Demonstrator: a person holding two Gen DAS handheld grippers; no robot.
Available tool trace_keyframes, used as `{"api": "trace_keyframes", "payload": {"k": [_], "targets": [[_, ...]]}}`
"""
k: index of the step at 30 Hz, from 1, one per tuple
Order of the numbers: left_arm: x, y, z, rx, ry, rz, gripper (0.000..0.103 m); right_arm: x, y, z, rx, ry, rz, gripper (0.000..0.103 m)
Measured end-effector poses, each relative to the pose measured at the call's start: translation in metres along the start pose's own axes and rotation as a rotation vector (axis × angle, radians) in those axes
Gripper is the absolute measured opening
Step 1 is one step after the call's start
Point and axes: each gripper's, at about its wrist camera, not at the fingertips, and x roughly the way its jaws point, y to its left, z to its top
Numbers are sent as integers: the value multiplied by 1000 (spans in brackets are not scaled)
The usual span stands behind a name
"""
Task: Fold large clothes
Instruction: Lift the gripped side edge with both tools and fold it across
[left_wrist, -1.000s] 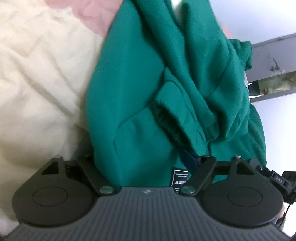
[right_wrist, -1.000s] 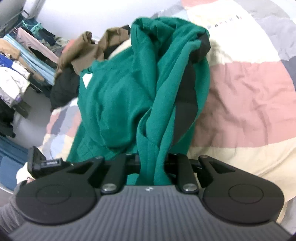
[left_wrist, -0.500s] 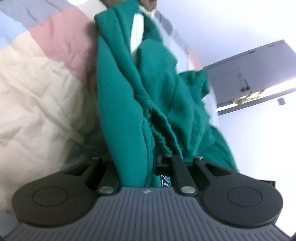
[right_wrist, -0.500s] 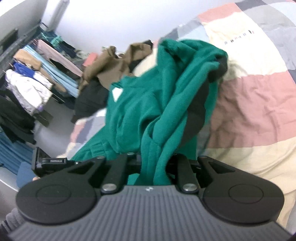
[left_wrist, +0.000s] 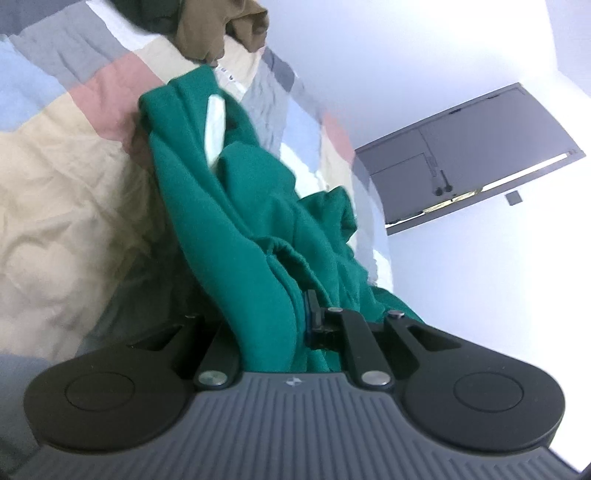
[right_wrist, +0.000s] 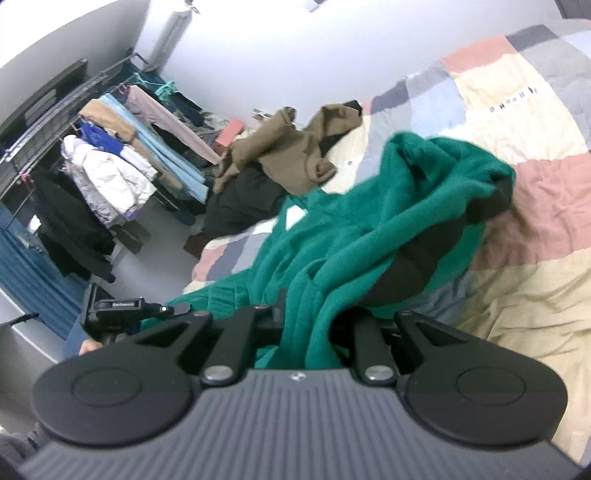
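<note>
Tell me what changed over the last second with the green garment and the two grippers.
The left gripper, open around the green garment a second ago, has closed on it. Both grippers rose, lifting it partly off the patchwork quilt. The right gripper kept its grip; the brown clothes stayed put.

One green garment (right_wrist: 373, 236), one brown garment (right_wrist: 284, 155), one patchwork quilt (right_wrist: 517, 122), two grippers.

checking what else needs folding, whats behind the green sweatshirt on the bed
Behind the green sweatshirt, a brown garment lies crumpled on the patchwork quilt, with a black garment beside it. Anything under those two, or under the sweatshirt itself, is covered.
</note>
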Motion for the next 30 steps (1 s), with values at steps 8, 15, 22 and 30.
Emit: {"api": "trace_keyframes", "payload": {"k": [8,15,22,30], "targets": [[-15,-10,-6,22,-23,-16,12,-4,30,-1,9,9,-12,16],[-6,-2,15,-1,-58,-53,12,9,31,13,127,-31,-73,16],[21,12,60,-43,-94,-56,13,33,8,32,198,-96,-134,16],[67,8,127,-3,-177,-13,13,70,-40,73,278,-215,-204,16]]}}
